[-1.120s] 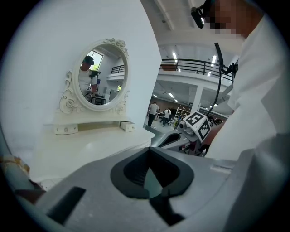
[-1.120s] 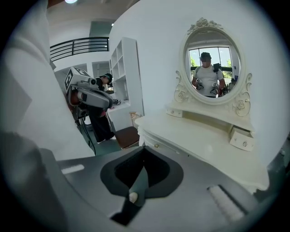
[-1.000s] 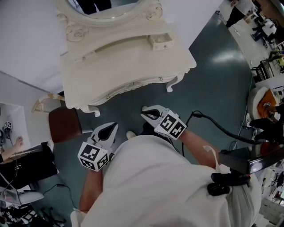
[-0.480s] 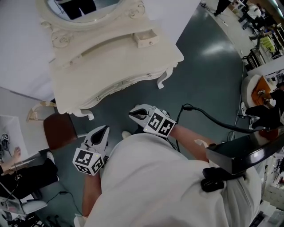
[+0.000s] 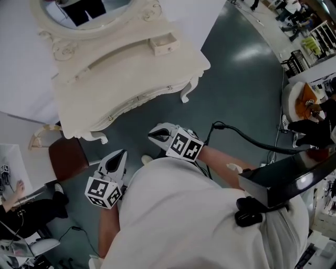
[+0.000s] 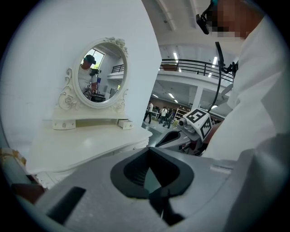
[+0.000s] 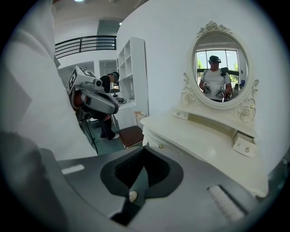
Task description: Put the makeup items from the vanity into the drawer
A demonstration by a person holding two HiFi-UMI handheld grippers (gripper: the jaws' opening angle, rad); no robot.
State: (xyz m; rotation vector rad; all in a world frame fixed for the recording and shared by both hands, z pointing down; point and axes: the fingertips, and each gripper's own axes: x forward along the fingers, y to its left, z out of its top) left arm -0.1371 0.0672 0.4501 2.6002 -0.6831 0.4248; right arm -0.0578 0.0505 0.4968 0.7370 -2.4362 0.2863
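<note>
Left hand-held gripper [image 5: 122, 155]: clenched, jaw tips met, nothing between them. It hung over the floor [image 5: 241, 79], pointing toward 12 o'clock in the head view, well short of the vanity.
Right hand-held gripper [image 5: 151, 135]: clenched too and empty, out at the left gripper's 2 o'clock, tips aimed toward 9 o'clock. Apart from the furniture.
Marker cubes: one rode behind each gripper, the left cube [image 5: 103, 192] at 6 o'clock of its jaws, the right cube [image 5: 184, 146] at 4 o'clock of its jaws.
Vanity [image 5: 121, 73]: cream, carved legs, up at 11 o'clock of both grippers, its pale tabletop facing the person.
Mirror [image 5: 79, 13]: oval, ornate frame, standing at the back of the vanity, the person reflected in it in both gripper views.
Drawer [image 5: 162, 44]: a small knobbed box at the right end of the raised back shelf, straight up at 12 o'clock from the right gripper.
Makeup items: none could be made out from these views.
Chair [image 5: 65, 157]: brown seat, at 9 o'clock of the left gripper, just beside the vanity's near left leg.
Cable [image 5: 247, 141]: black, curving off from the right arm toward 3 o'clock.
</note>
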